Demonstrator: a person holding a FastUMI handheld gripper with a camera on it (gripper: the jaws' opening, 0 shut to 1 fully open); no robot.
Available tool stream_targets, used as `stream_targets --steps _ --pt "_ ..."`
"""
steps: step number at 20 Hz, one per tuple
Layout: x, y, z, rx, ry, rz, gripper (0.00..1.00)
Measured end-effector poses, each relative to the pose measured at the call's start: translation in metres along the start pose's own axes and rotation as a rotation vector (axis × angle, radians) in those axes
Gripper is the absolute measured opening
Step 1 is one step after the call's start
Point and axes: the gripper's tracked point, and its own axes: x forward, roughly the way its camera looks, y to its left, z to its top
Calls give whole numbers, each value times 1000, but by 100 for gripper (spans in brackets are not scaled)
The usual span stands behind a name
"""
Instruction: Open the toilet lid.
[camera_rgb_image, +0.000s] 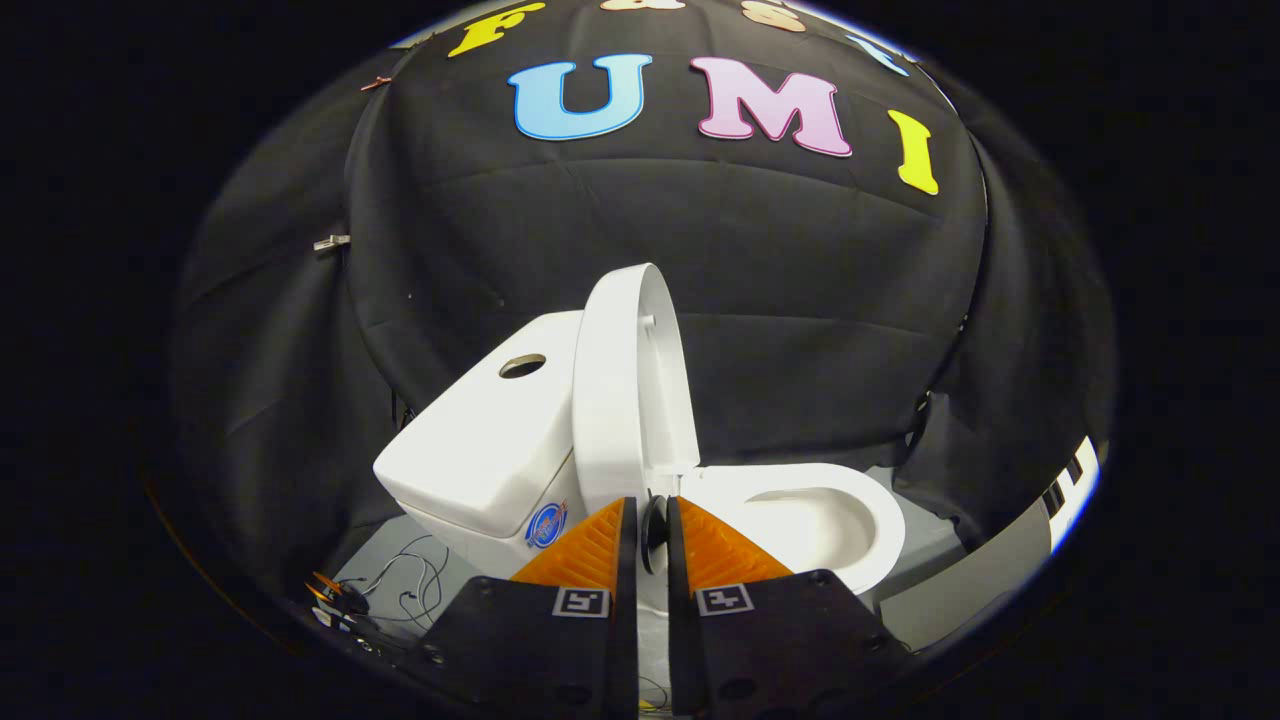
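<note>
Okay, lid (625, 385) stands upright against the tank (480, 440), at twelve o'clock just beyond my gripper (652, 520). My jaws sit narrow, gripping nothing, a slim gap between them. I'd call it open; bowl (800, 510) bare at two o'clock.

One toilet (640, 470) — one raised lid (625, 385).

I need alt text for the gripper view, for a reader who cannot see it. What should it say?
A white toilet stands before a black cloth wall, its lid raised upright beside the tank and the bowl open. The gripper is just in front of the lid's base, its fingers nearly closed with only a narrow gap, holding nothing. Loose cables lie on the floor beside the tank.
</note>
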Motion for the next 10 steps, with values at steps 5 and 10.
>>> stream_targets --steps 5,10 --pt "2 12 -5 -37 0 10 17" --pt "8 18 -13 -89 15 -3 17"
